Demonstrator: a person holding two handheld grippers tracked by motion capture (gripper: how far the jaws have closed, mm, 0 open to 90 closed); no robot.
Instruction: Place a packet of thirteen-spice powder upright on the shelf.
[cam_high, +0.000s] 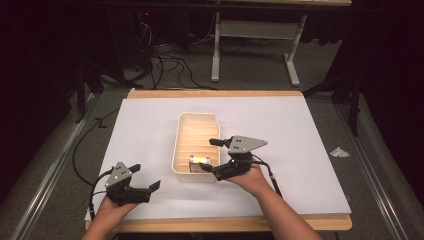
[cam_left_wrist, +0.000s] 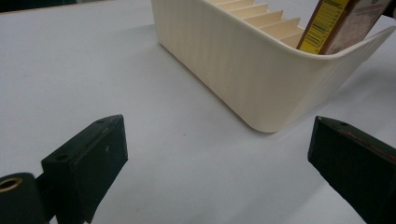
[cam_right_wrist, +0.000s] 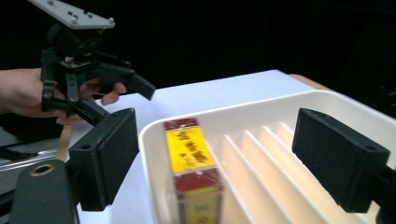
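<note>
The right gripper (cam_high: 214, 156) hovered with jaws spread wide over the near end of a cream slotted tray (cam_high: 186, 131), gripping nothing. A small red-and-yellow box (cam_high: 198, 163) stood upright in the tray's nearest slot, just below those jaws. At about eight o'clock from the tray, the left gripper (cam_high: 145, 177) rested on the white tabletop (cam_high: 300, 145), jaws likewise apart and empty, pointing toward the tray.

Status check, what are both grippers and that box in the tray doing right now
Left gripper open, idle beside tray. Right gripper open over tray's near end. Box stands in nearest slot, not gripped. Nothing in the way.
</note>
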